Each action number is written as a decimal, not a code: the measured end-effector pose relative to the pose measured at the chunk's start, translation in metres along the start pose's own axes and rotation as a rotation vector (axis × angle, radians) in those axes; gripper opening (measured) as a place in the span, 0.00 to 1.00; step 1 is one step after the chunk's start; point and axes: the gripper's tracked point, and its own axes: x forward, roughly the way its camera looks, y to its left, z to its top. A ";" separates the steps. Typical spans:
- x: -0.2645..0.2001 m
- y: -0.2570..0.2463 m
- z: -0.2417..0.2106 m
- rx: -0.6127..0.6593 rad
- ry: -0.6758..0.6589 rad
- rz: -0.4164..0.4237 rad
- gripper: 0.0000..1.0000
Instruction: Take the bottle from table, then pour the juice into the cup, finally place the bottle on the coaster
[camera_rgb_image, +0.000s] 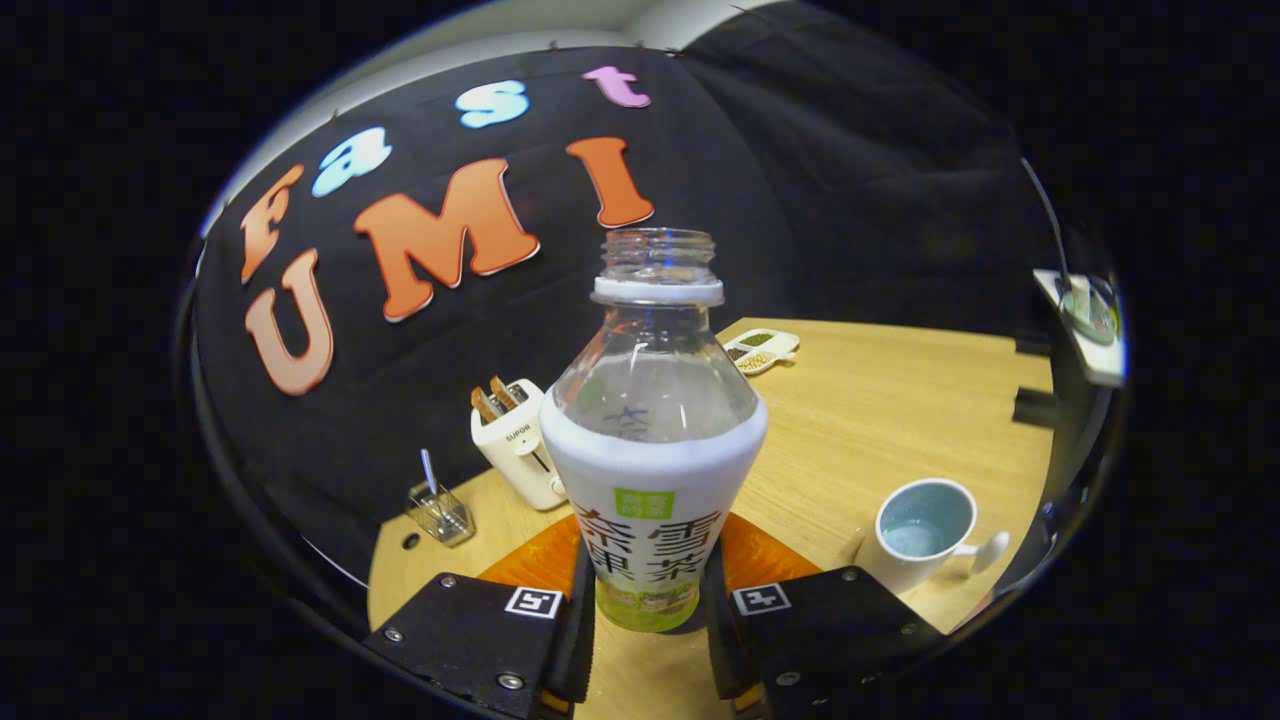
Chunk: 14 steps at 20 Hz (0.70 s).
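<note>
"SUPOR" on the white toaster (515, 452); big Chinese characters on the bottle (655, 440) between the jaws.

The bottle (652, 440) stands between the two fingers of the gripper (648, 625) with the coaster (752, 560) behind it on the table (880, 420), the cup (922, 532) to the right, the toaster (515, 440) to the left, and a small dish (762, 350) far behind.

Bottle (652, 440): clear glossy plastic, smooth printed label wrap. Cup (922, 545): glazed, glossy ceramic look. Table (880, 420): light wood grain, satin finish. Coaster (530, 566): smooth, slight sheen. Toaster (515, 450): glossy plastic. Far wall (800, 180): matt cloth.
</note>
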 end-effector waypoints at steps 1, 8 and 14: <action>0.004 0.002 -0.002 -0.069 0.000 -0.014 0.47; 0.041 0.013 -0.035 -0.276 0.022 -0.017 0.48; 0.058 0.015 -0.065 -0.328 0.085 -0.002 0.51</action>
